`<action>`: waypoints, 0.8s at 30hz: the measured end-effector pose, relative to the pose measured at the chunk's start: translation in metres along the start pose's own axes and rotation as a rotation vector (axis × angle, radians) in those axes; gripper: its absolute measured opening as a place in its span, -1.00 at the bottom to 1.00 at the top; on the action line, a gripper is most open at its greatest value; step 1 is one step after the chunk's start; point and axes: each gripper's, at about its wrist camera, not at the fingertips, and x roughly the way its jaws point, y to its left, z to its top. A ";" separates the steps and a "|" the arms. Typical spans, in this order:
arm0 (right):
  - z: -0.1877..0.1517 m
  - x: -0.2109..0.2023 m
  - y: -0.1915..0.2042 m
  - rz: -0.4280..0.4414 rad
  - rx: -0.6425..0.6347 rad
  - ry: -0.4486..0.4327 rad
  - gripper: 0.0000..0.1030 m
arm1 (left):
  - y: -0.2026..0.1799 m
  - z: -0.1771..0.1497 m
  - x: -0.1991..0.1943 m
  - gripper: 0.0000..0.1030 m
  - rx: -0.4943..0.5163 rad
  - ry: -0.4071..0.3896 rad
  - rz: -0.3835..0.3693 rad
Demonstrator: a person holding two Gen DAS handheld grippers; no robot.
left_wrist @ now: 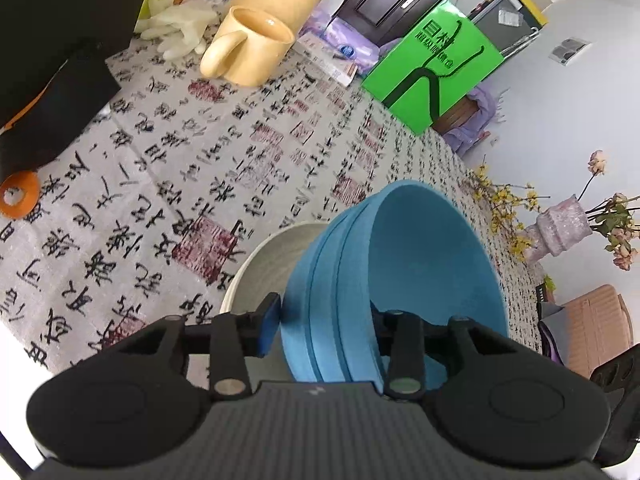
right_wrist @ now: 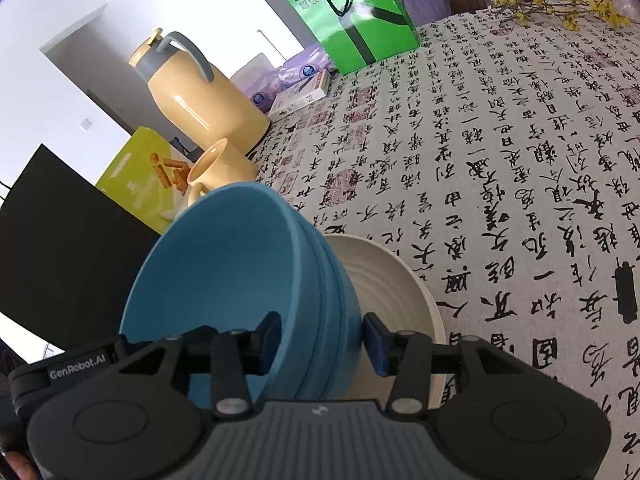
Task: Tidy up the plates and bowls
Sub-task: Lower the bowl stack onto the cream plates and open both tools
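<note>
Stacked blue bowls (left_wrist: 400,280) sit in a white ribbed plate (left_wrist: 268,268) on the bench (left_wrist: 200,160), which is covered by a calligraphy-printed cloth. The left claw (left_wrist: 324,322) straddles one wall of the stack: its outer pad stands beside the outside of the wall with a slight gap, its other finger reaches inside the bowl; jaws apart, not pressing. The right claw (right_wrist: 324,336) straddles the opposite wall likewise, a visible gap between its blue pad and the bowl's outside; jaws apart. A yellow mug (left_wrist: 248,52) and a green bag (left_wrist: 436,68) stand well beyond.
</note>
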 end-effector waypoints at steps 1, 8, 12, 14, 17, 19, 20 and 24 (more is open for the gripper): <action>0.000 0.000 0.001 0.000 -0.005 -0.008 0.01 | 0.000 0.000 0.000 -0.15 0.003 -0.003 -0.006; 0.003 -0.003 0.004 -0.005 -0.025 -0.044 0.08 | -0.004 0.003 -0.001 0.01 0.030 -0.016 -0.020; 0.002 -0.005 0.003 -0.001 -0.024 -0.049 0.08 | -0.003 0.002 -0.001 0.03 0.032 -0.012 -0.023; 0.001 -0.009 0.003 0.002 -0.026 -0.056 0.09 | -0.004 0.001 -0.003 0.05 0.034 -0.017 -0.020; -0.001 -0.017 0.003 0.003 -0.029 -0.075 0.11 | -0.004 0.000 -0.008 0.07 0.041 -0.028 -0.007; -0.002 -0.025 0.002 0.008 -0.028 -0.087 0.11 | -0.006 -0.002 -0.014 0.08 0.045 -0.047 0.002; -0.003 -0.030 0.002 0.008 -0.027 -0.098 0.11 | -0.007 -0.003 -0.019 0.10 0.051 -0.061 0.003; -0.008 -0.051 0.000 0.003 -0.032 -0.147 0.17 | -0.014 -0.007 -0.037 0.21 0.084 -0.125 0.014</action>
